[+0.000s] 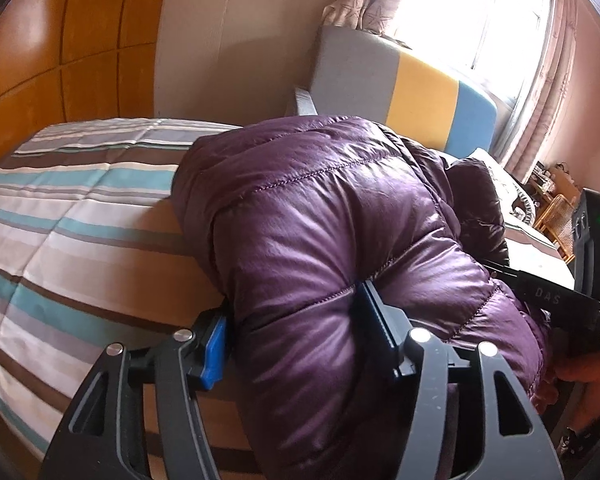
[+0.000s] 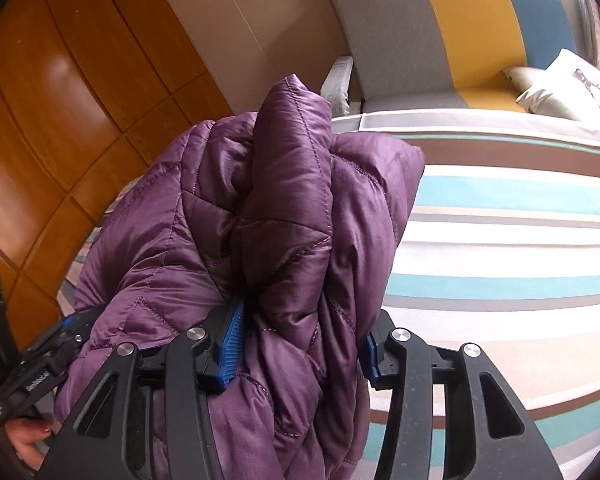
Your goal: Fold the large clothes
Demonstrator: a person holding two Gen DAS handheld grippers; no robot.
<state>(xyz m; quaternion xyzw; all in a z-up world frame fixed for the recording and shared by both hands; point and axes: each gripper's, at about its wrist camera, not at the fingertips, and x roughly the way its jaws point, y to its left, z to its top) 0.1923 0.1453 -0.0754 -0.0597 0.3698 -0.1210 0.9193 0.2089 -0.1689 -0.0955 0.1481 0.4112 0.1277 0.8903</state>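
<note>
Purple quilted puffer jacket (image 1: 320, 216), shiny and thickly padded, bunched into a rounded heap on a striped bedspread (image 1: 80, 208) of teal, brown, grey and white bands. From the right wrist view, same jacket (image 2: 260, 208) in several upright folds, one padded fold standing tallest at the middle, striped bedspread (image 2: 500, 240) stretching away to the right. Left gripper (image 1: 296, 328) with a fat roll of jacket between its blue-padded jaws, jaws about half spread, both pads lying against the padding; whether pressing or merely touching, cannot tell. Right gripper (image 2: 304, 344) likewise around a bundle of folds, jaws at a middling width, blue pads touching fabric on both sides, firmness of grip unclear. At the right edge of the left wrist view, the other black gripper body and part of a hand (image 1: 584, 376) on its handle; at the lower left of the right wrist view, the opposite gripper and fingers (image 2: 32, 436) with red nails. Beyond the bed, a cushioned headboard (image 1: 404, 80) in grey, yellow and blue blocks, a pale pillow (image 2: 568, 84), orange wooden wardrobe panels (image 1: 60, 40), patterned curtains (image 1: 368, 4) and a bright window (image 1: 480, 12).
</note>
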